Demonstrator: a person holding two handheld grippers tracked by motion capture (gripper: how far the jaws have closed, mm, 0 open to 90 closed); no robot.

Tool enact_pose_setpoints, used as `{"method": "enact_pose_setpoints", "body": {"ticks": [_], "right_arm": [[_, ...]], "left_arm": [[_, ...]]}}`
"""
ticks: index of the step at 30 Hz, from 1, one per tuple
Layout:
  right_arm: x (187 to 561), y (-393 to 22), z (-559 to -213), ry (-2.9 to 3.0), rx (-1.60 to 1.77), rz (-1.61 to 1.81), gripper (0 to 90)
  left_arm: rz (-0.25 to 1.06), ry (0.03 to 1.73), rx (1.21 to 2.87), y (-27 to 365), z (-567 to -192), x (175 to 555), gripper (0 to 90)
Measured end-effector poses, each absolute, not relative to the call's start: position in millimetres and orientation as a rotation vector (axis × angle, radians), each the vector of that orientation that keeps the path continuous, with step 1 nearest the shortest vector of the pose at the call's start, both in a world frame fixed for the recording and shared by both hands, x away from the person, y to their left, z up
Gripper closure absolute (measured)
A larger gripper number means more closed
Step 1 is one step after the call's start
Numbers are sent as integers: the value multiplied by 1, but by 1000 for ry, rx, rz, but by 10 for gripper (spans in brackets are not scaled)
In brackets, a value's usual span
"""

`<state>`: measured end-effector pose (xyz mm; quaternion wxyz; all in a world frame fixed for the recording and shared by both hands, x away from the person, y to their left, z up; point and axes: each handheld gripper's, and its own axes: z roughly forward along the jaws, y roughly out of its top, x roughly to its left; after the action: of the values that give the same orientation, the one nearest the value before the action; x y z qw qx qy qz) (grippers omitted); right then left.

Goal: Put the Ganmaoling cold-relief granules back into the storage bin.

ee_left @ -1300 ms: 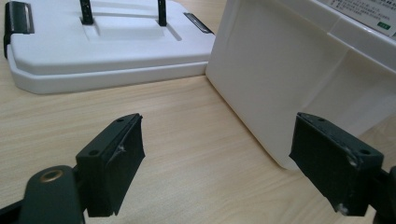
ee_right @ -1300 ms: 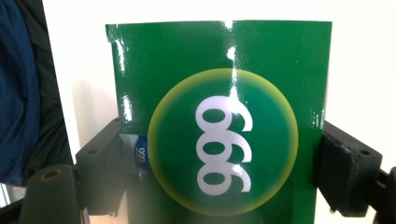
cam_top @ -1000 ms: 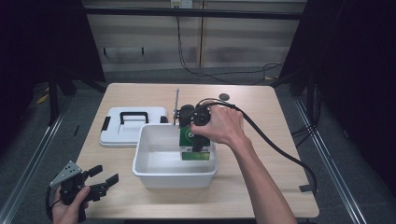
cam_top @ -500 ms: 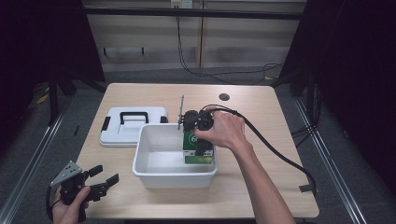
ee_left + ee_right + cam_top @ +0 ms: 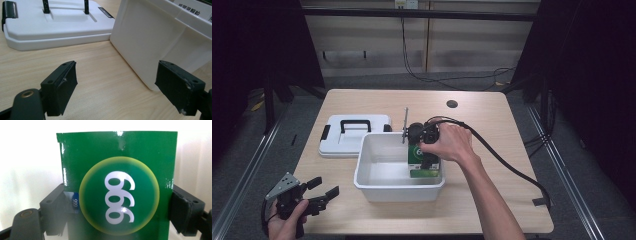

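Note:
A green box (image 5: 416, 152) with a white number in a yellow-ringed circle (image 5: 117, 192) is held by my right gripper (image 5: 428, 159), whose jaws press on its two sides (image 5: 117, 212). A hand holds that gripper low inside the right part of the white tub (image 5: 377, 185). The tub's pale wall lies behind the box in the right gripper view. My left gripper (image 5: 326, 187) is held over the table's front left corner, open and with nothing in it (image 5: 117, 75). Its jaws point at the tub's outer wall (image 5: 155, 42).
A white lid (image 5: 354, 132) with a black handle lies flat behind the tub on the left (image 5: 50, 27). A black cable (image 5: 507, 160) trails from the right gripper across the table's right side. A round hole (image 5: 452, 104) is in the tabletop at the back.
The right gripper has moved toward the person and down into the tub with the green box. The left gripper has stayed in place.

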<state>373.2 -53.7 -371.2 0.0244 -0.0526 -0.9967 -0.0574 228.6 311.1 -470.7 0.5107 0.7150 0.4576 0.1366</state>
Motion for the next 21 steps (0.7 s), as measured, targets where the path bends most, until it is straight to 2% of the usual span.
{"method": "enact_pose_setpoints", "body": {"ticks": [21], "right_arm": [[375,-53,-399,-3075,-187,-152,151]], "left_arm": [[324,1103,1722,310,-471,229,169]]}}
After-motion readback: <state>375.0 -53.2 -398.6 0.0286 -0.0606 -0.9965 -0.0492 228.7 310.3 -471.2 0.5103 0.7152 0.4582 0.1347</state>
